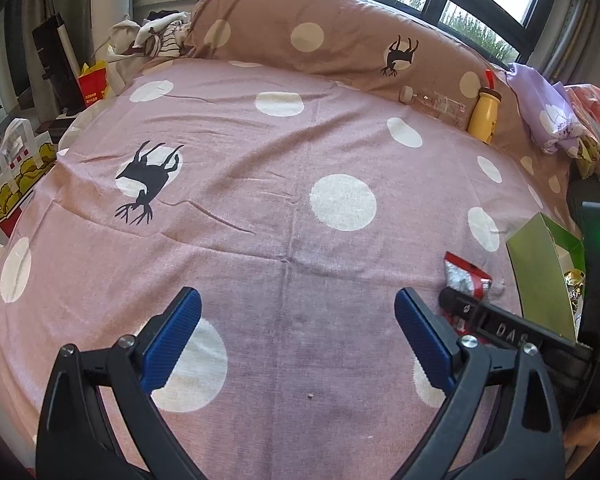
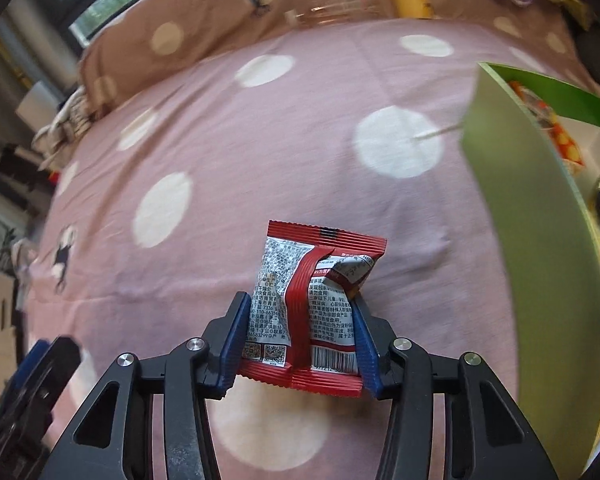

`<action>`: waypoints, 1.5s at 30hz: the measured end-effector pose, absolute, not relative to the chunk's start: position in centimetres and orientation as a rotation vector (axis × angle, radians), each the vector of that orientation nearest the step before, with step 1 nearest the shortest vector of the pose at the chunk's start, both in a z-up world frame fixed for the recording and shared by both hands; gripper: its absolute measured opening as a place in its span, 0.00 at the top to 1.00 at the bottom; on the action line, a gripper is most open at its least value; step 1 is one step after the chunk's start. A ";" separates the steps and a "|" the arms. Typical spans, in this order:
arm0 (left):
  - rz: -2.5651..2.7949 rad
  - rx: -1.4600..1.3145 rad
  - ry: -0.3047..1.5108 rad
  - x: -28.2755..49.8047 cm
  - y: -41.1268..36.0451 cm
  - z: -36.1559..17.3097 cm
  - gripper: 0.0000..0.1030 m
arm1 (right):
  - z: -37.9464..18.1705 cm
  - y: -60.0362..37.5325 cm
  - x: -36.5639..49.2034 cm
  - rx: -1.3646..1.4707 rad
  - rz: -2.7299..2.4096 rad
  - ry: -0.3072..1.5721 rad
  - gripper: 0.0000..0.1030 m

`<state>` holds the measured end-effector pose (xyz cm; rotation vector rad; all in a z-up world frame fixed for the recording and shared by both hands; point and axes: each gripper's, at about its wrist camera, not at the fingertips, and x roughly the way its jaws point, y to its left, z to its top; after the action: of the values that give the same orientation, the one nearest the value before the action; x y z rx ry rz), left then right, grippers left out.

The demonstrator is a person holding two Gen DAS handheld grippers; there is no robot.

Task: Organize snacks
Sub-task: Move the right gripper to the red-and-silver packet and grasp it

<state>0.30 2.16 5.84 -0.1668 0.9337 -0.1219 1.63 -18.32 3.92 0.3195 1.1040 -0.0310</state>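
A: What do we have in the right tool?
B: Its pads are clamped on the snack, held above the bed beside the green box.
A: And our left tool?
B: Spread wide, holding nothing, over the bed.

Snack packet sits between right gripper pads above bedspread; box to its right.

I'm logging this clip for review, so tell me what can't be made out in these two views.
- Green box contents: right wrist view, near wall hides most; left wrist view, right gripper blocks it.
- Snack packet print: too small and creased to read; its front faces away.
- Clear bottle label: too small in the left wrist view, blurred in the right.
- Left gripper: open, holding nothing.
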 end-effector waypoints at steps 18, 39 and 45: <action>-0.109 -0.272 0.947 0.9 4.2 6.0 0.05 | 5.4 -16.1 0.6 0.279 0.044 1.086 0.35; -0.304 -0.194 1.078 1.3 -0.2 3.4 0.14 | 5.5 -21.4 0.0 0.641 0.092 0.991 0.35; -0.394 -0.209 1.112 1.3 -2.0 2.5 0.22 | 4.4 -20.9 0.7 0.668 0.138 1.038 0.40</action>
<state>1.31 -1.98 2.50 -0.2086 1.1123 -0.3939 0.66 -20.89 4.36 0.6676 1.0382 0.1384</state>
